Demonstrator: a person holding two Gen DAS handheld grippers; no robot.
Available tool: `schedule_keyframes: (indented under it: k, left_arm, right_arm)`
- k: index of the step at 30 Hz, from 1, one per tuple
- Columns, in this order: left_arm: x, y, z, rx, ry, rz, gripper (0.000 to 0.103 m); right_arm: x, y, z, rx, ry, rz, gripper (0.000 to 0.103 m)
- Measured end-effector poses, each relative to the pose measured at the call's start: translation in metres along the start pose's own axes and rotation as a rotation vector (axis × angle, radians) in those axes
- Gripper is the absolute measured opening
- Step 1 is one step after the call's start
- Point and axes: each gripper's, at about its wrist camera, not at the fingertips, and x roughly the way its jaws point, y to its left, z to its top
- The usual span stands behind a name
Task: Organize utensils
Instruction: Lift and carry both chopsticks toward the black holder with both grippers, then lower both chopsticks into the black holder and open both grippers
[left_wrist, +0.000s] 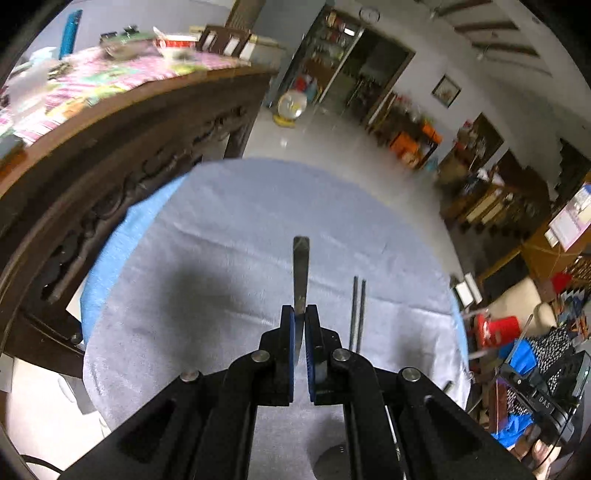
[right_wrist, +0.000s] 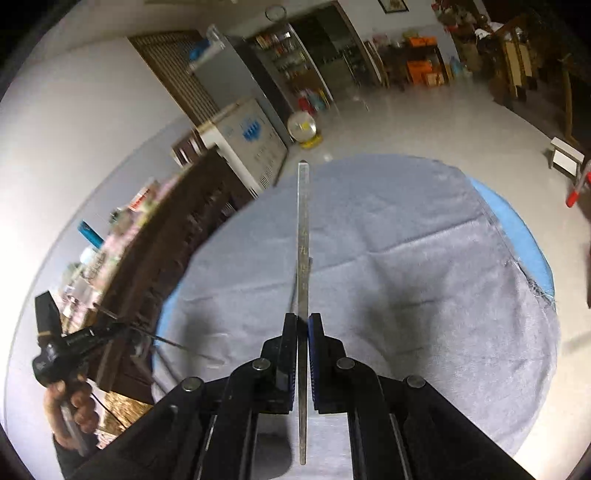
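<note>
My left gripper (left_wrist: 300, 314) is shut on a flat metal utensil handle (left_wrist: 301, 266) that sticks forward above the grey cloth (left_wrist: 221, 229). A pair of dark chopsticks (left_wrist: 358, 314) lies on the cloth just right of the left gripper. My right gripper (right_wrist: 303, 321) is shut on a long thin metal utensil (right_wrist: 303, 236), held edge-on and pointing forward over the cloth (right_wrist: 406, 240). The left gripper (right_wrist: 74, 343) with the person's hand shows at the far left of the right wrist view, its held utensil seen as a thin rod. I cannot tell what kind of utensil either is.
The grey cloth covers a round blue table (left_wrist: 107, 258). A dark carved wooden cabinet (left_wrist: 110, 147) stands close to the table's left, its top cluttered. A white chest freezer (right_wrist: 247, 140) stands behind. Open tiled floor (left_wrist: 332, 140) lies beyond; shelves and boxes line the right.
</note>
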Motion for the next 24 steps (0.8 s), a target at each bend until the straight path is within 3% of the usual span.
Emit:
schedule_keyframes:
  k: [6, 13, 24]
  left_arm:
    - [-0.022, -0.003, -0.002, 0.026, -0.040, 0.002, 0.005]
    - [-0.011, -0.028, 0.001, 0.051, -0.031, -0.007, 0.005]
    - [-0.087, -0.055, -0.011, 0.149, -0.065, -0.143, 0.005]
  right_arm:
    - [-0.017, 0.028, -0.003, -0.023, -0.050, 0.029, 0.007]
    - [-0.034, 0.046, -0.014, -0.043, -0.091, 0.063, 0.007]
    - [-0.044, 0.073, -0.027, -0.089, -0.130, 0.098, 0.007]
